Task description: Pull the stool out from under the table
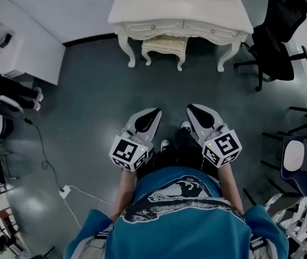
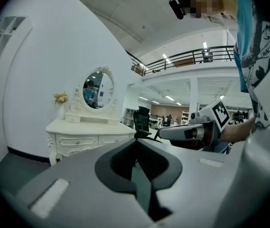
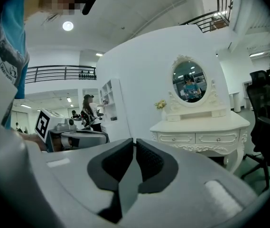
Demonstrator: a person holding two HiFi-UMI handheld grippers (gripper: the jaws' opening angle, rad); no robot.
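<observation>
Left tongs (image 1: 155, 112) and right tongs (image 1: 191, 110) pinched together, holding nothing. Stool (image 1: 164, 46) tucked under table (image 1: 180, 14); office chair (image 1: 276, 36) beside it.

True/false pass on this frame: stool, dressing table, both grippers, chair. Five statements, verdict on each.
1. The cream cushioned stool sits tucked under the white carved dressing table. True.
2. The left gripper is clamped on the stool. False: it is shut on nothing, far from the stool.
3. The right gripper has its jaws together and empty. True.
4. The black office chair stands left of the table in the head view. False: it stands to the right.
5. An oval mirror tops the table. True.
</observation>
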